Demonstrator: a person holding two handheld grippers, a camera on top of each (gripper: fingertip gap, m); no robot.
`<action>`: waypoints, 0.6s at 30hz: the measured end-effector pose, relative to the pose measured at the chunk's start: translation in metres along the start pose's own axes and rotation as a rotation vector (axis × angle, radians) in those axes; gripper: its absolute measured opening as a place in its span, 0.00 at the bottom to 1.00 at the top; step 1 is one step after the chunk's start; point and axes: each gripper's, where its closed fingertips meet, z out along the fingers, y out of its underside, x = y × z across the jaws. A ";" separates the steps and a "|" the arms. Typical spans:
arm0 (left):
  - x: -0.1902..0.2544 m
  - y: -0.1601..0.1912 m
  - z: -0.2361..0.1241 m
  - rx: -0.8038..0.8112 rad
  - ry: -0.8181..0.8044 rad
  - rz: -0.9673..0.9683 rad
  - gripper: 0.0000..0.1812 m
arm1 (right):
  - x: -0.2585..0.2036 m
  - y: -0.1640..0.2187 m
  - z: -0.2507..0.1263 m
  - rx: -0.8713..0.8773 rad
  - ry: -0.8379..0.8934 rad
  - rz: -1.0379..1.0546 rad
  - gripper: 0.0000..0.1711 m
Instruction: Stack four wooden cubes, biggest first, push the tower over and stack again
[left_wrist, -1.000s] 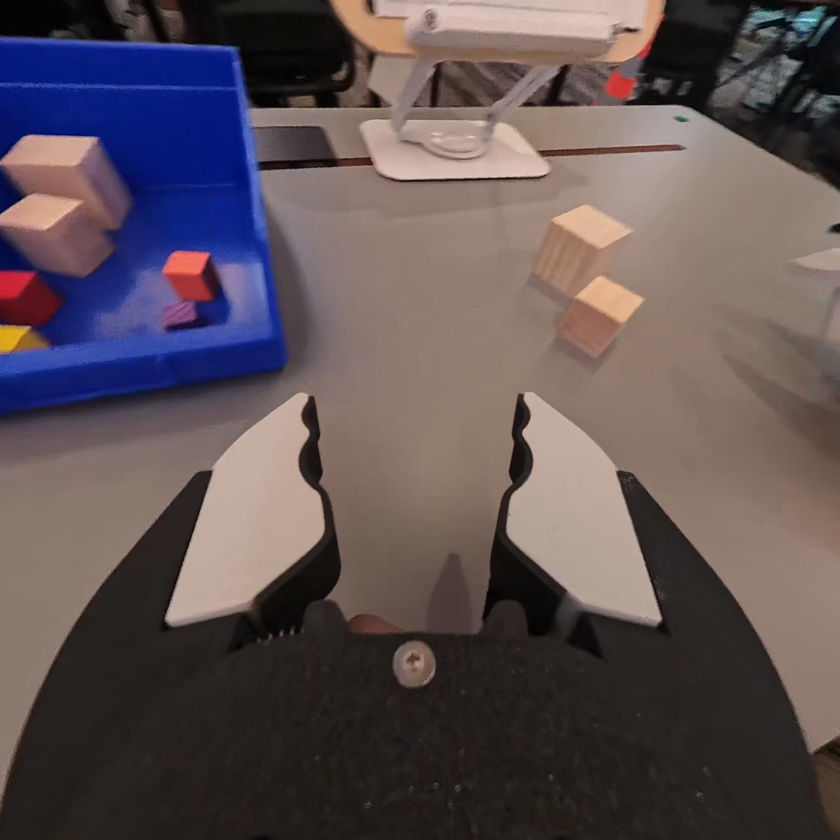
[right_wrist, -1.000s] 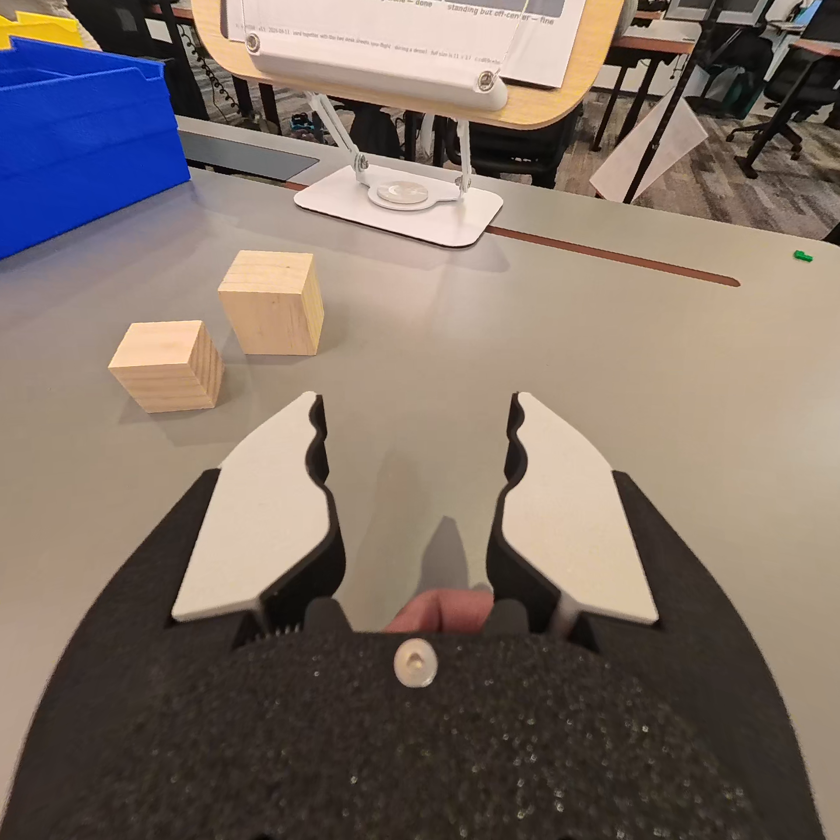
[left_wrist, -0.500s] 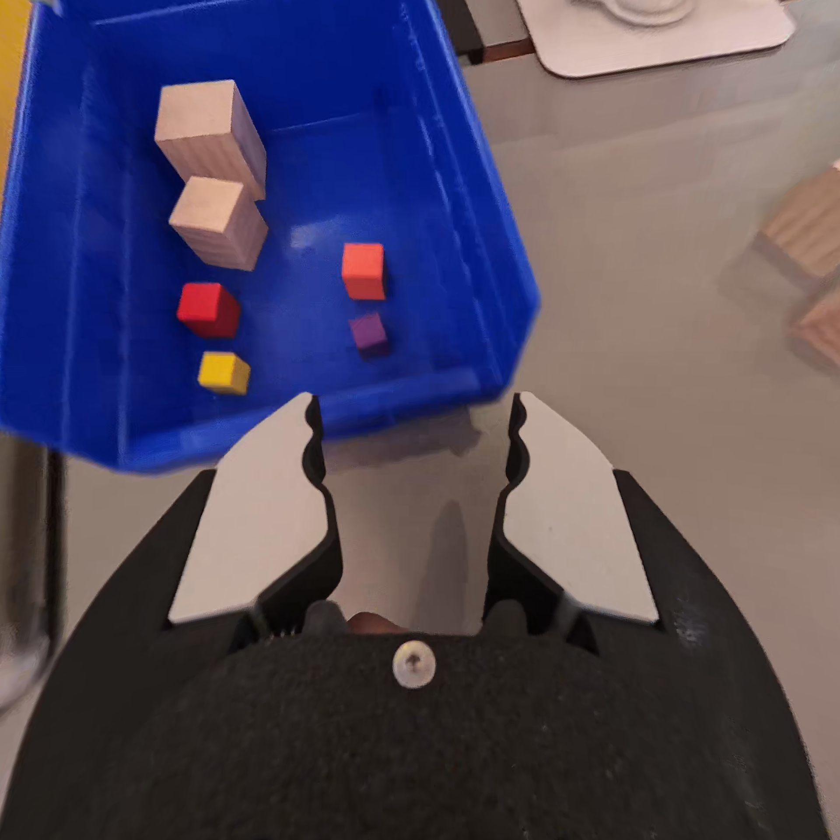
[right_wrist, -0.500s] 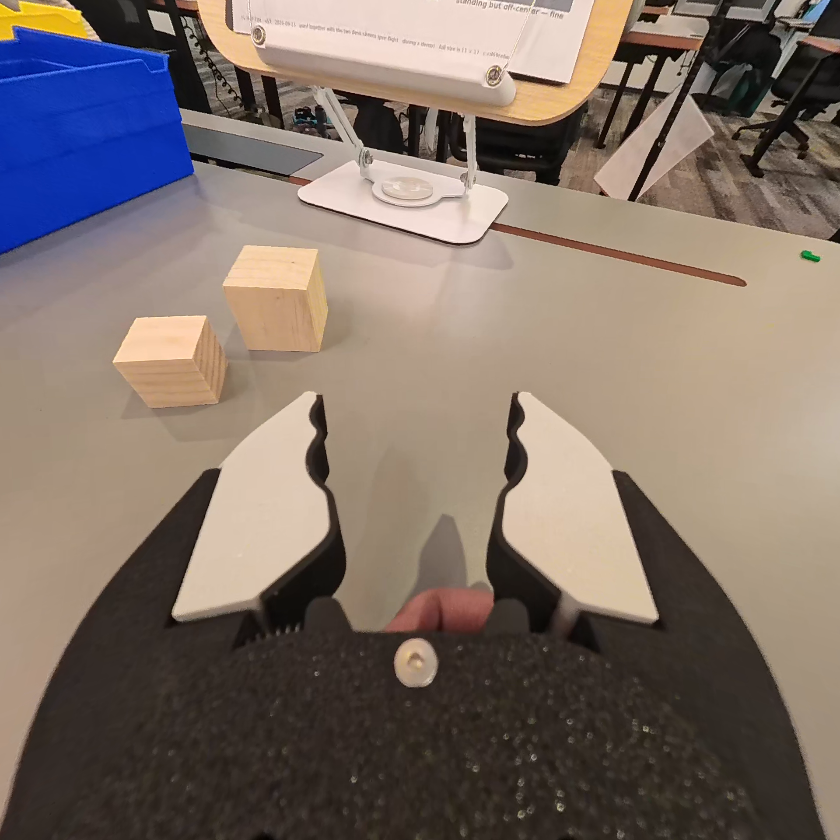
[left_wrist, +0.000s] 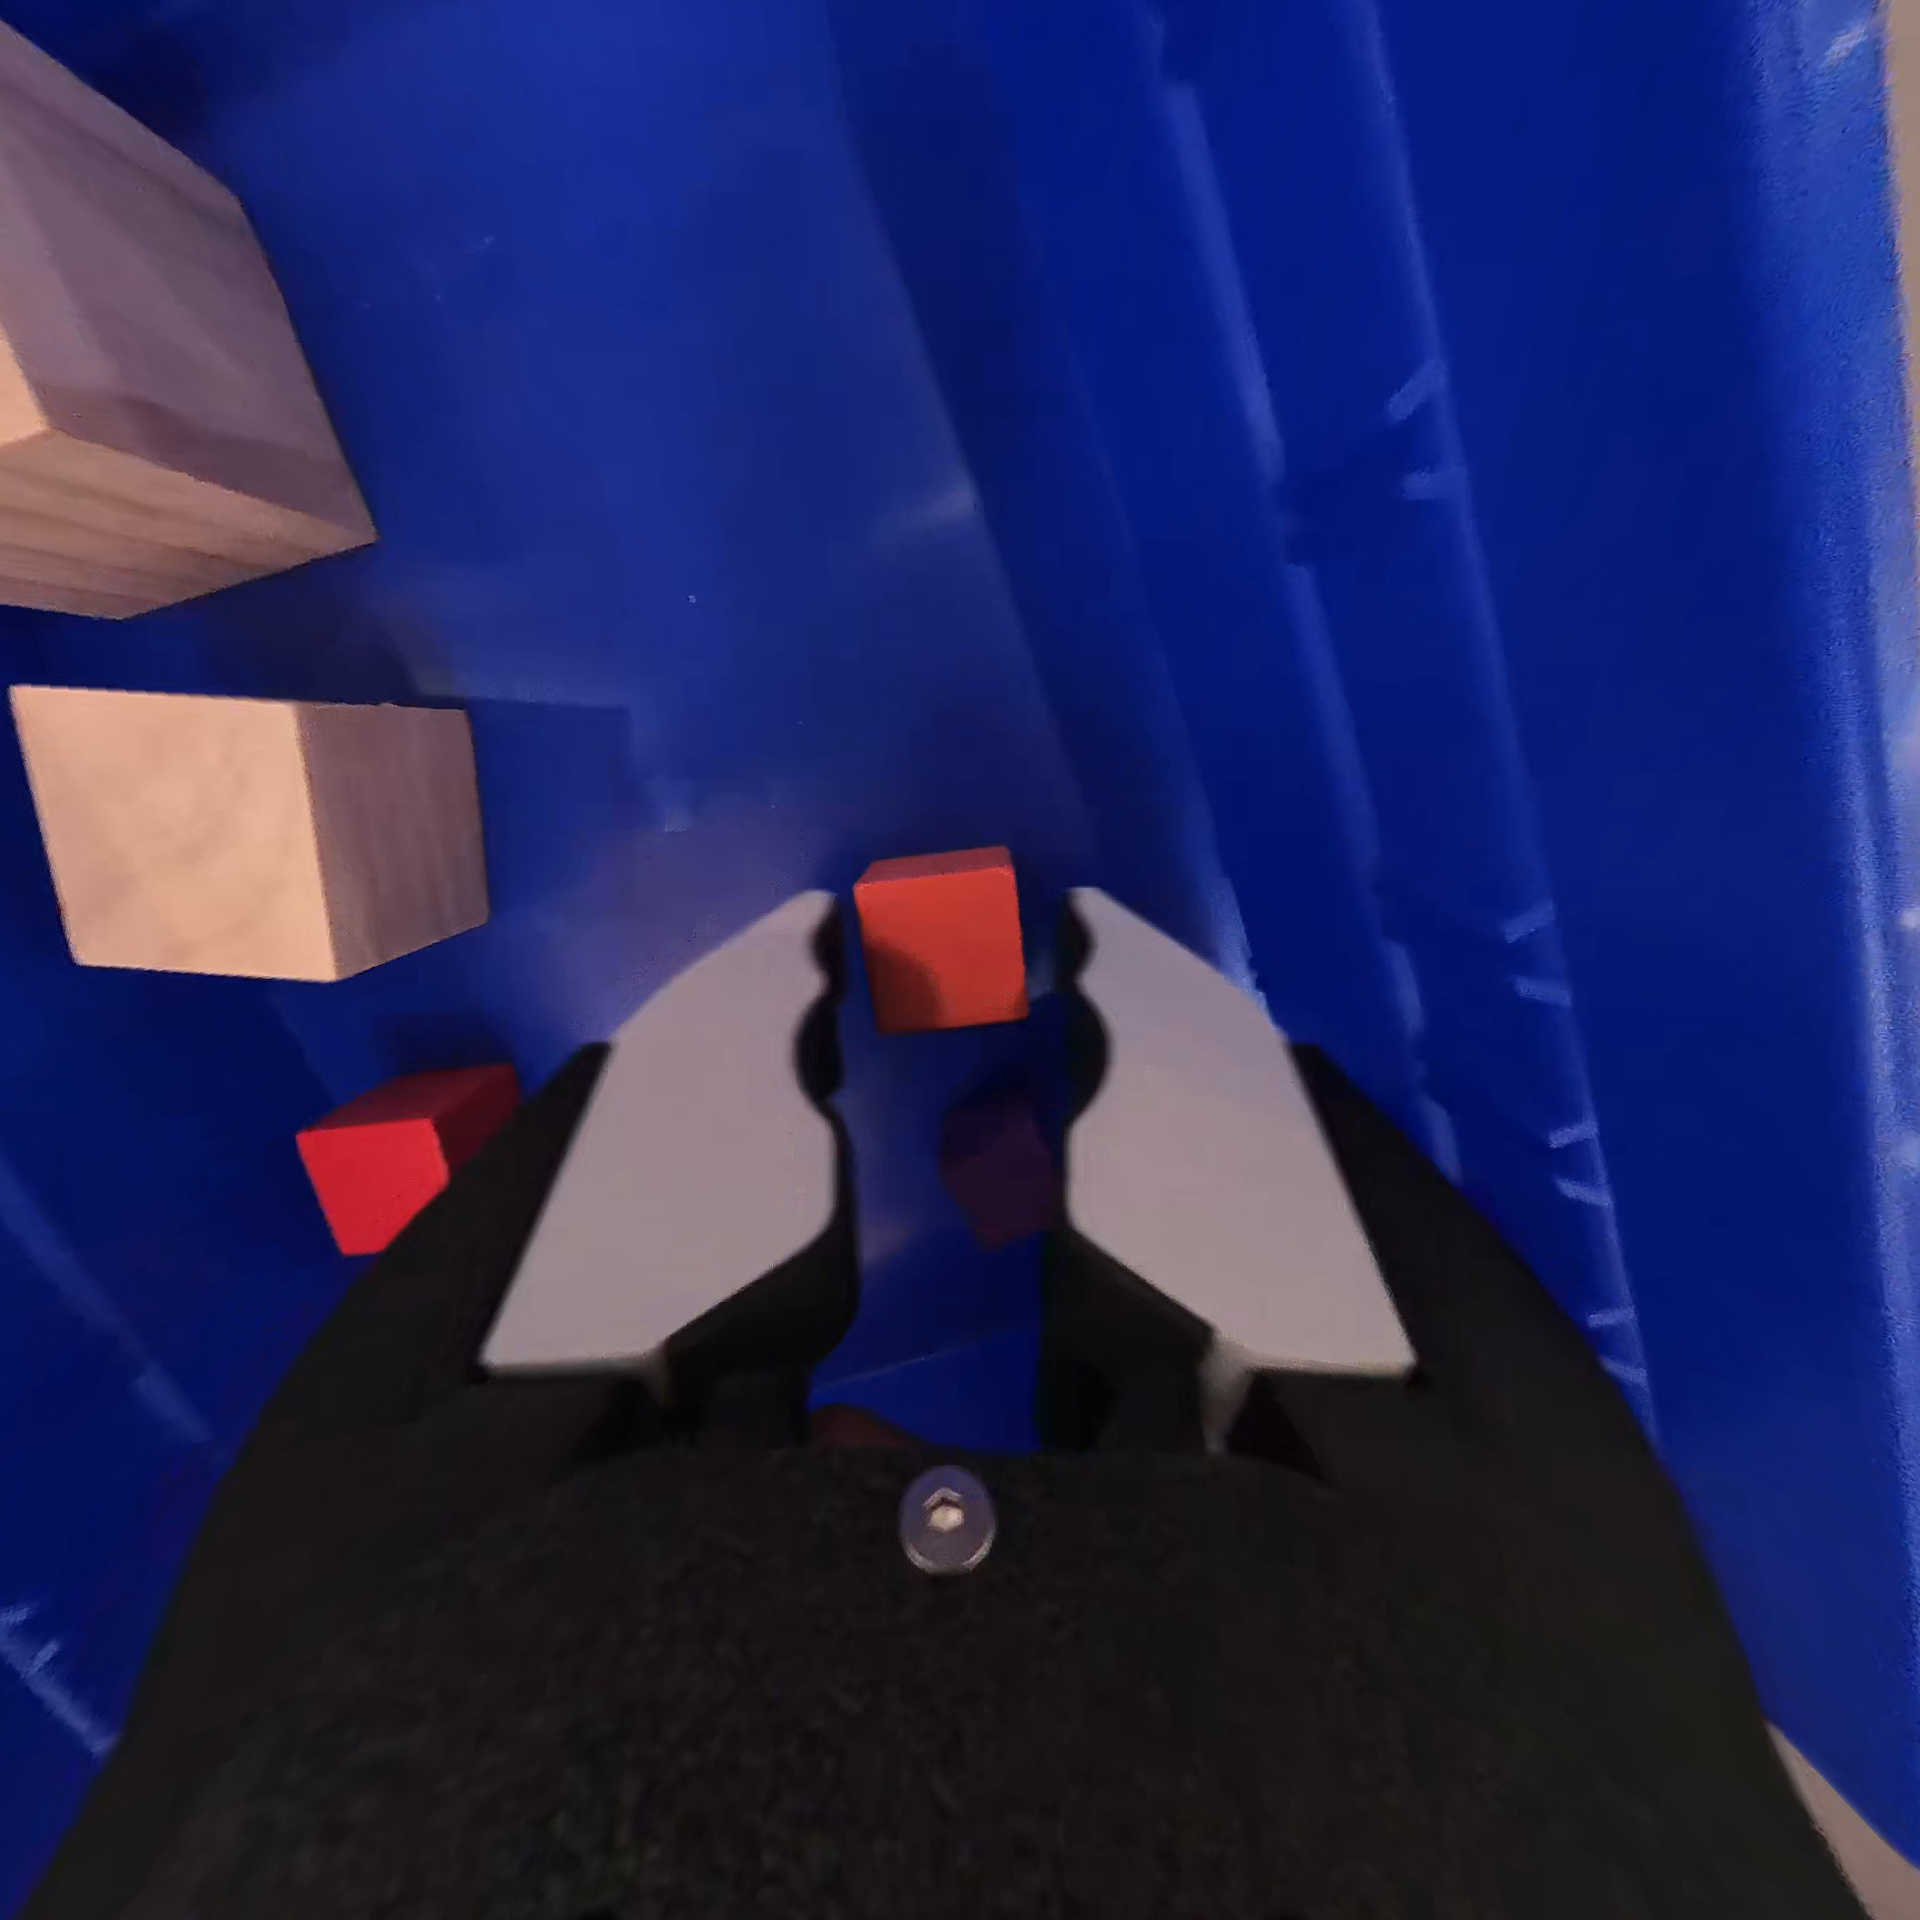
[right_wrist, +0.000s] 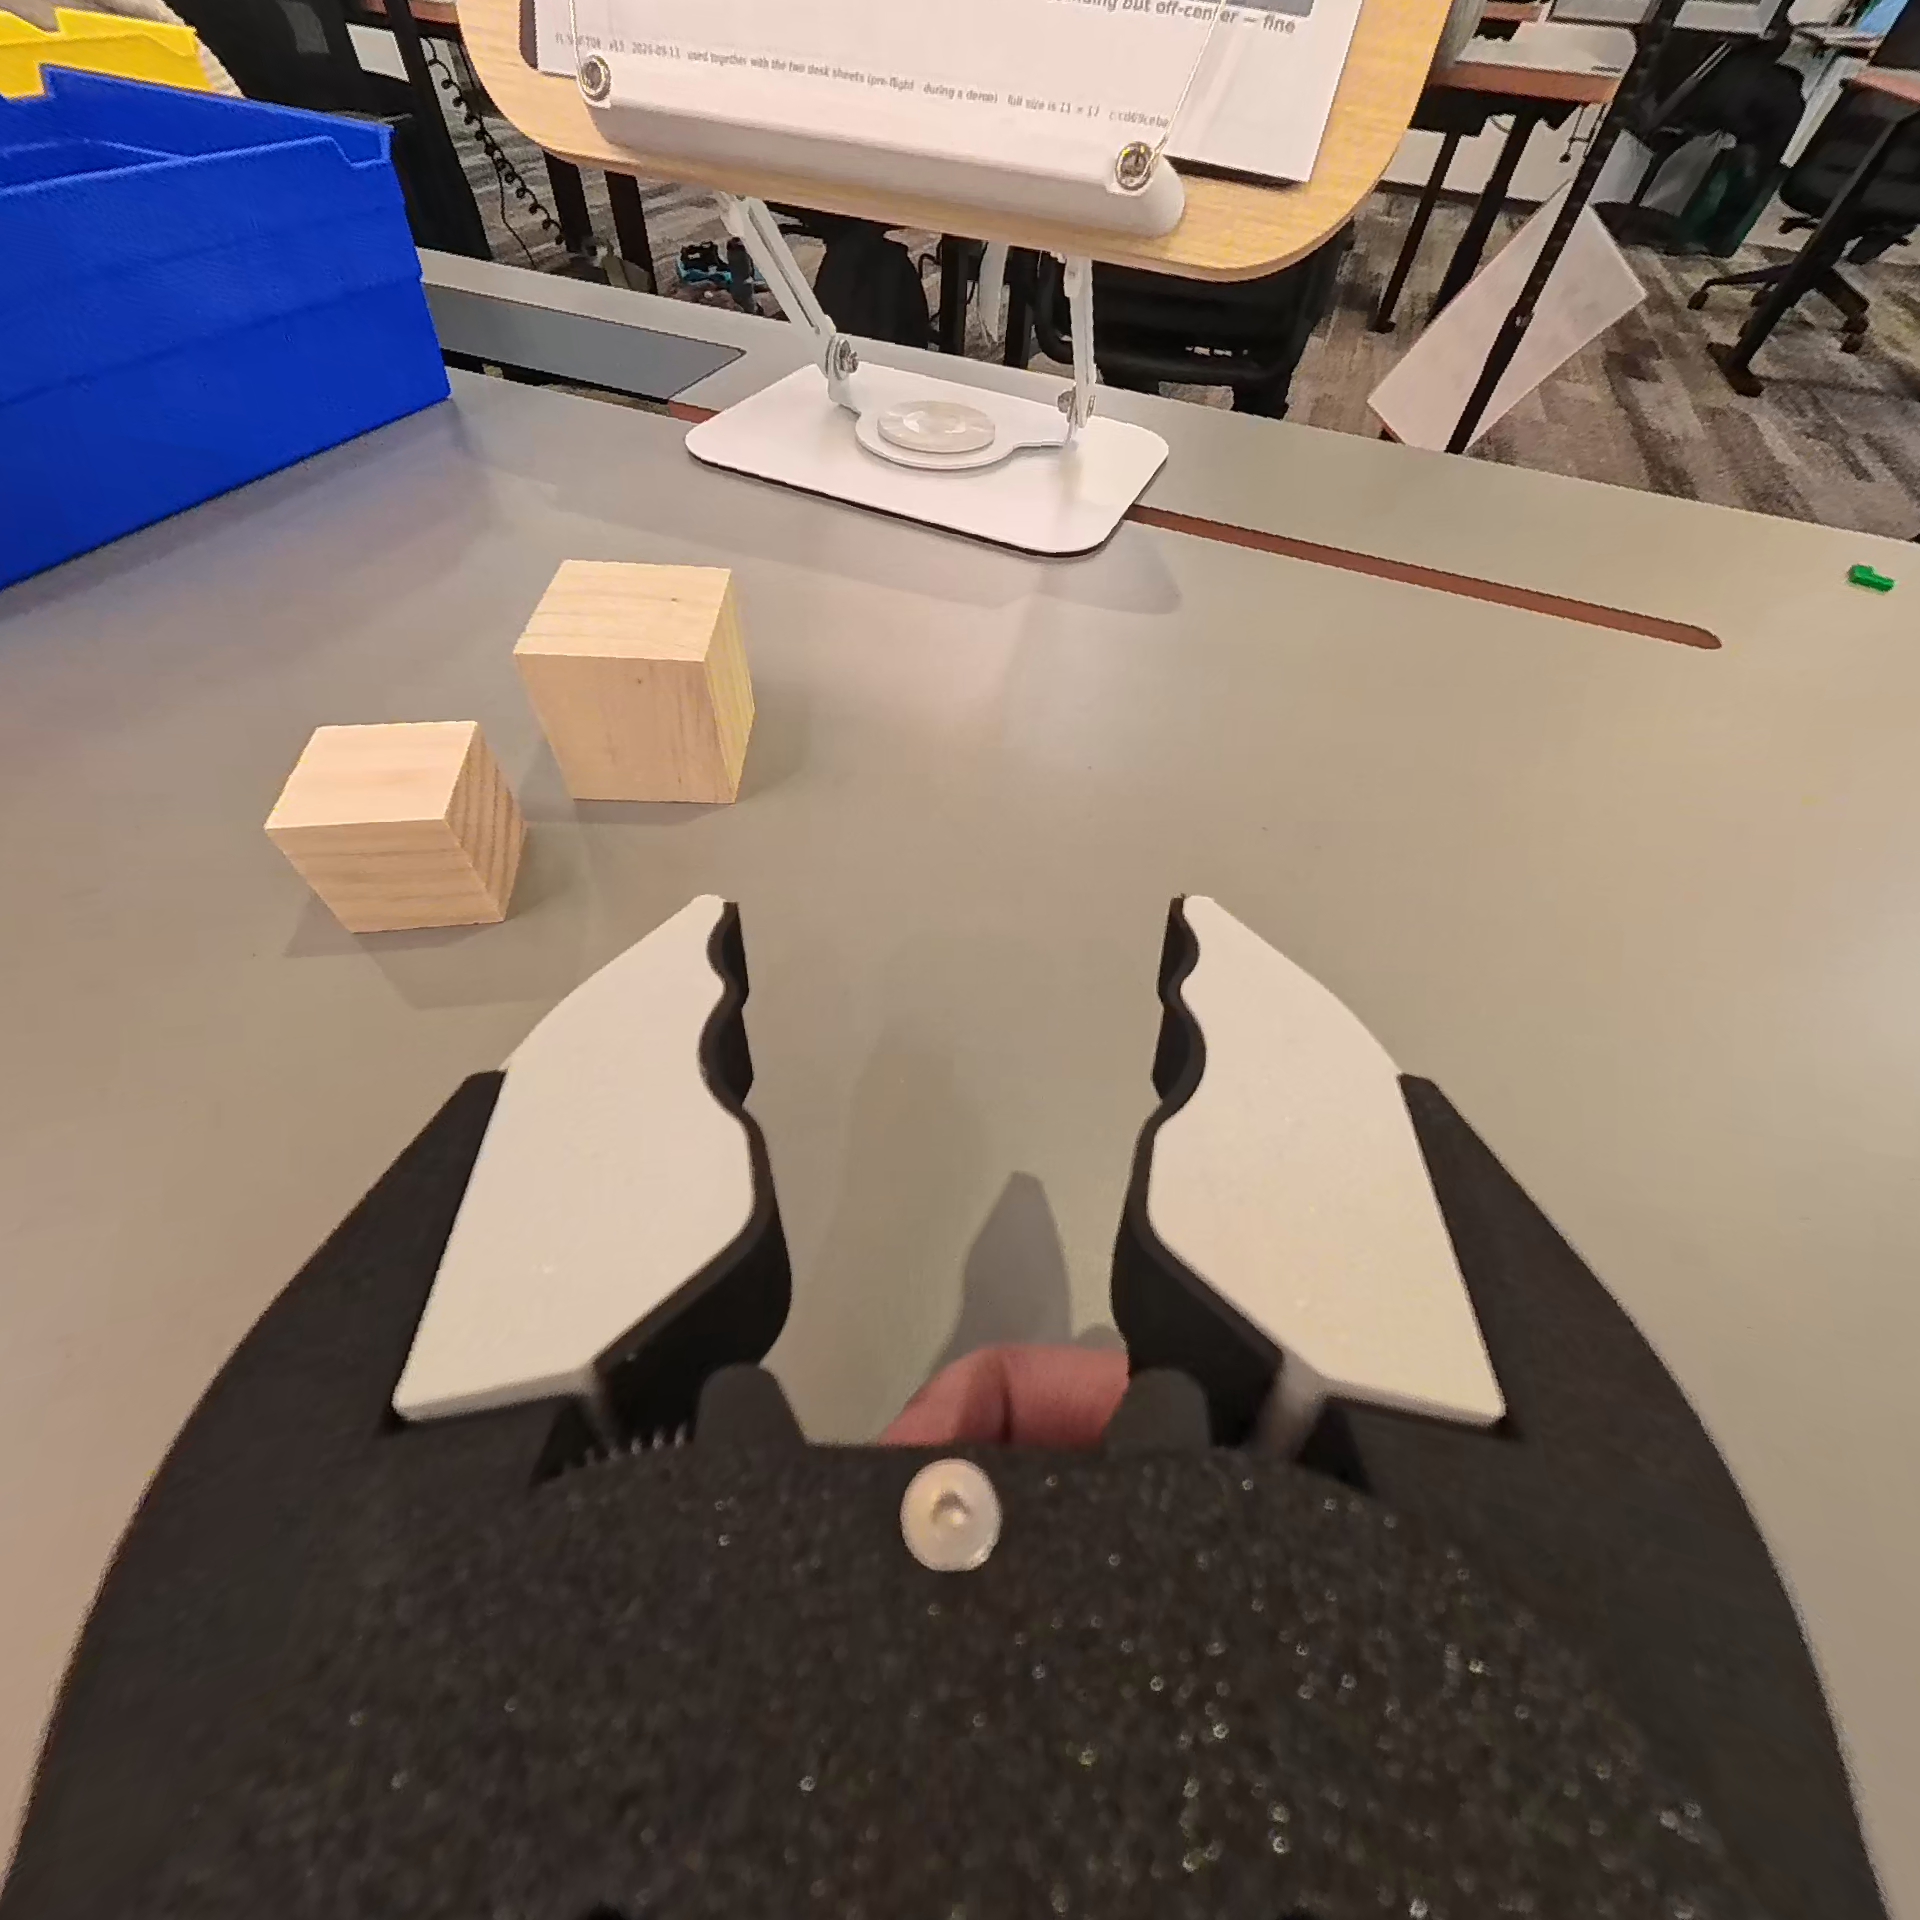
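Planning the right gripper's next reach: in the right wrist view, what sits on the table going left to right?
blue bin → smaller wooden cube → larger wooden cube → white stand base → small green piece

Printed writing shows in one place only: a white sheet of paper clipped to a wooden board on a white stand at the far side of the table. Its lines are small black print. The left wrist view shows no writing.
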 end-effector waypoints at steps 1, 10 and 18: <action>0.001 0.000 0.002 0.001 0.002 -0.002 0.16 | 0.000 0.000 0.000 -0.001 -0.001 0.001 0.45; -0.002 0.000 -0.034 0.211 -0.053 -0.022 0.16 | 0.001 0.000 0.000 -0.002 -0.002 0.008 0.44; 0.086 0.047 -0.146 0.698 -0.008 0.045 0.16 | -0.001 0.001 0.001 -0.006 -0.001 -0.005 0.44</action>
